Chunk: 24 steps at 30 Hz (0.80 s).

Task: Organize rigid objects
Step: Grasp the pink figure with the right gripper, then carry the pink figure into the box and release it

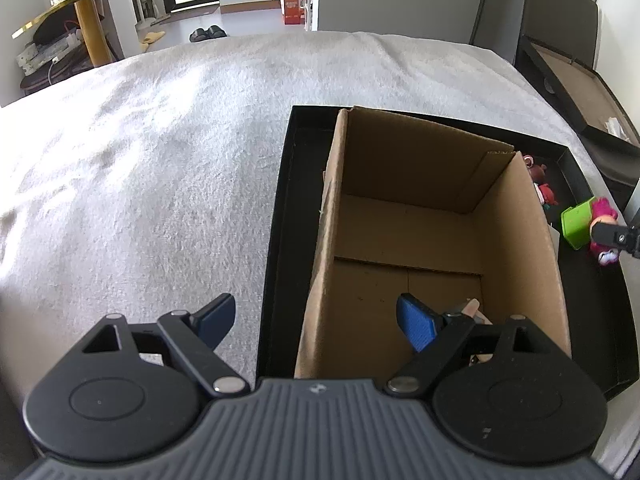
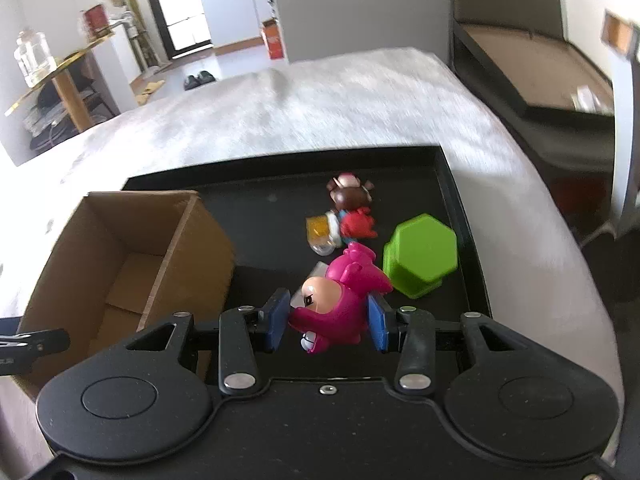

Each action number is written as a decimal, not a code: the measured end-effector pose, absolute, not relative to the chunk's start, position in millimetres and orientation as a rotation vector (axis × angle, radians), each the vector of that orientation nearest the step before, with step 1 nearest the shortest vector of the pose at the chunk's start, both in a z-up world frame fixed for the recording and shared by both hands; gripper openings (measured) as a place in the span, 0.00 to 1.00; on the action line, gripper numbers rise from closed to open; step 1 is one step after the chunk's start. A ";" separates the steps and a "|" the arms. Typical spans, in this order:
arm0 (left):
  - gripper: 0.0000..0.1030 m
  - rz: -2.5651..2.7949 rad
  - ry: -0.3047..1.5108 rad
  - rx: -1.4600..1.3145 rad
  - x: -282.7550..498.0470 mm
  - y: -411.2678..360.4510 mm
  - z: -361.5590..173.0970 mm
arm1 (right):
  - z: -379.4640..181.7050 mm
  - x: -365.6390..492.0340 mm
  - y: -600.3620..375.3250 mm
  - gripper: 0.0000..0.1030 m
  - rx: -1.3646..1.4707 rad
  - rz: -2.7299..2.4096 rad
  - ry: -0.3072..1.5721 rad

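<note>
1. The right gripper (image 2: 328, 322) has its fingers closed on a pink toy (image 2: 342, 304) above the black tray (image 2: 260, 208), right of the box (image 2: 192, 248).
2. The left gripper (image 1: 316, 320) has its fingers spread wide, astride the box's left wall, holding nothing.
3. A green block (image 2: 420, 258) and small figures (image 2: 352, 212) lie in the tray, beyond the toy.

A surface covered in pale fluffy cloth, carrying one shallow black tray.

The white, towel-like cloth (image 1: 160, 152) spreads over the whole surface, which has a rounded far edge. The black tray (image 2: 460, 208) — low-walled and rectangular — lies directly on it, toward the near right part. Everything else sits inside the tray, not on the cloth — an open cardboard box (image 1: 400, 208) and several small toys (image 2: 352, 216).
</note>
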<state>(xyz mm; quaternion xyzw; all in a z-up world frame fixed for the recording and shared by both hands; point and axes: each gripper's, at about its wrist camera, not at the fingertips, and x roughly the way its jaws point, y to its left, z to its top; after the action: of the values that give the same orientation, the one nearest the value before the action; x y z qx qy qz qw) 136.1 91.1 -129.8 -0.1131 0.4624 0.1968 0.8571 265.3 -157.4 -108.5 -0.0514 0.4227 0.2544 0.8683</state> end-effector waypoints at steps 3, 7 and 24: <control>0.84 0.411 0.956 -0.245 133.8 92.4 -127.4 | -100.4 261.3 -152.6 0.40 -0.128 0.553 0.858; 0.84 0.398 0.927 -0.249 131.3 92.4 -125.0 | -89.5 256.7 -144.8 0.40 -0.153 0.570 0.826; 0.42 0.299 0.908 -0.309 125.5 101.2 -139.1 | -59.8 223.6 -99.0 0.40 -0.300 0.700 0.692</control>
<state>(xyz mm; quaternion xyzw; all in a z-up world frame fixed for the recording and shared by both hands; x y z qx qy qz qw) 125.5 101.2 -139.1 -0.1483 0.4350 0.1434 0.8765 223.6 -99.0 -59.8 -0.1433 0.3308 0.3348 0.8706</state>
